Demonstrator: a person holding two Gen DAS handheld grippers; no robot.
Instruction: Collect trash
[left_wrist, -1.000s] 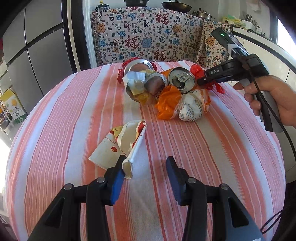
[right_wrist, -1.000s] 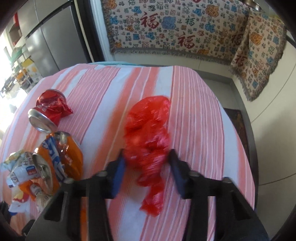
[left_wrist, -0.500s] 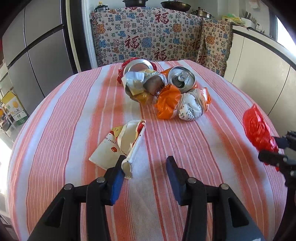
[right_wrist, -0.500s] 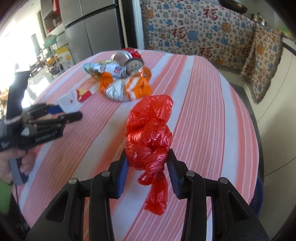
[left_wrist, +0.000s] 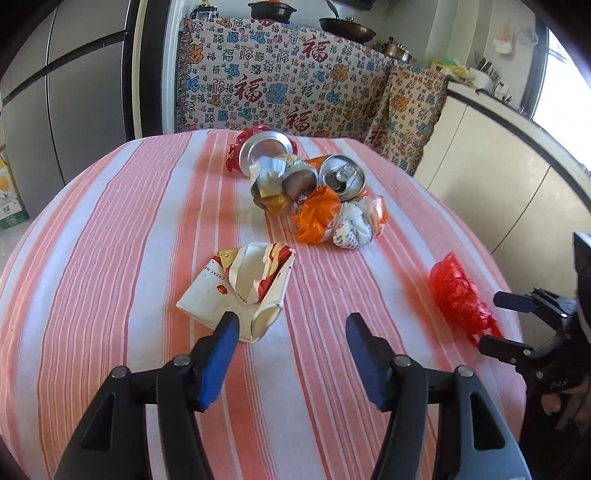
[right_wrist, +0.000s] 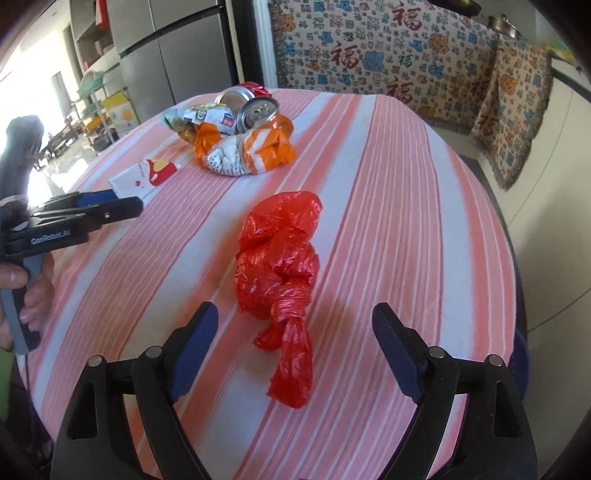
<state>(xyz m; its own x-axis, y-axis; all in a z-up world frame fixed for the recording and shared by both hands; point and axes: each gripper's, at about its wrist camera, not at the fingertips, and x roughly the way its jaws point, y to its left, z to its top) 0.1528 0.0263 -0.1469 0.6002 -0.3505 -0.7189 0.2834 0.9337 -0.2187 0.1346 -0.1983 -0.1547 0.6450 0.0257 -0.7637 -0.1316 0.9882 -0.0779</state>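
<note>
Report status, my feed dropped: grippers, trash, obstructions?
Left gripper open, empty. Right gripper open, red bag lying between its fingers. Carton, cans pile uncollected. No obstructions.

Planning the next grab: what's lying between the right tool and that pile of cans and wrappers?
The knotted red bag lies there on the striped cloth, ahead of the open right tool; beyond it bare cloth runs to the pile. Right wrist view.

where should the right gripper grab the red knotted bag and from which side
Grip the red plastic bag at its twisted knot, the narrow waist just above the loose tail. It lies lengthwise along the right gripper, tail toward it, so probably come straight forward and down, open jaws straddling the knot from either side. The puffy upper part looks likely to squash and slip.
</note>
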